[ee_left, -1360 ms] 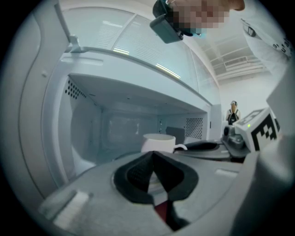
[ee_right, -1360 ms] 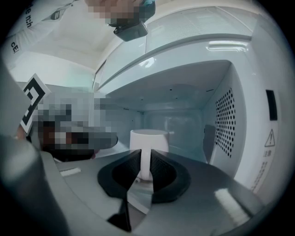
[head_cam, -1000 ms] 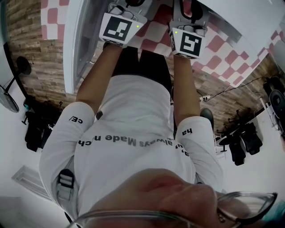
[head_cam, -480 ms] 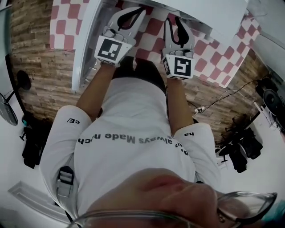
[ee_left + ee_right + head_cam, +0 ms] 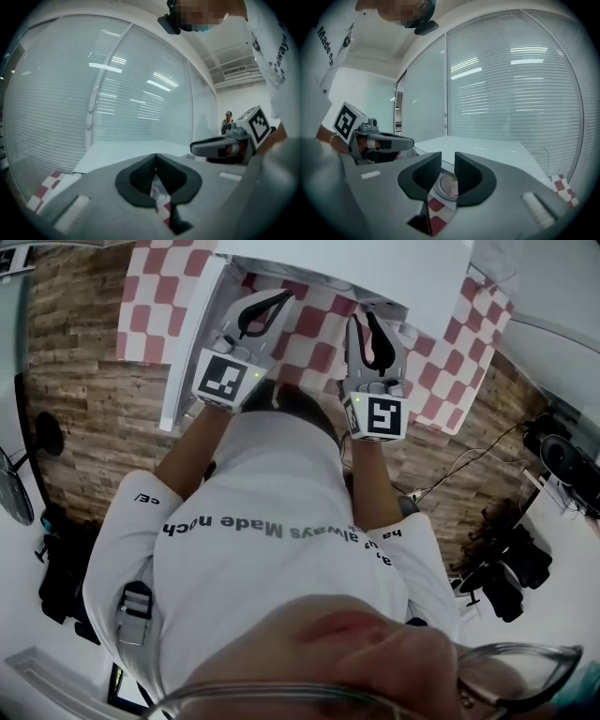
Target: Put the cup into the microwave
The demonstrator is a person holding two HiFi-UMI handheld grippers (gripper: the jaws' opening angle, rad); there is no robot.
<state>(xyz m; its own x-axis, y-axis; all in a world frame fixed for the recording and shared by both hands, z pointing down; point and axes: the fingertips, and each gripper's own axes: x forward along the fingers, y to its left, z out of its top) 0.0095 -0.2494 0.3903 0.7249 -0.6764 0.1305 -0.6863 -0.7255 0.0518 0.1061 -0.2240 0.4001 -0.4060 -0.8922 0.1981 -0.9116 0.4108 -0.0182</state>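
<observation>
Right gripper view: cup (image 5: 449,184), perhaps, beyond jaws

Shirt (image 5: 272,493) printed "always Made", sleeve (image 5: 141,507) marked "CE/", other letters unclear

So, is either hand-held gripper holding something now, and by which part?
Nothing is held. The left hand-held gripper has its jaws together, empty; the right hand-held gripper has its jaws apart, with the cup beyond them.
</observation>
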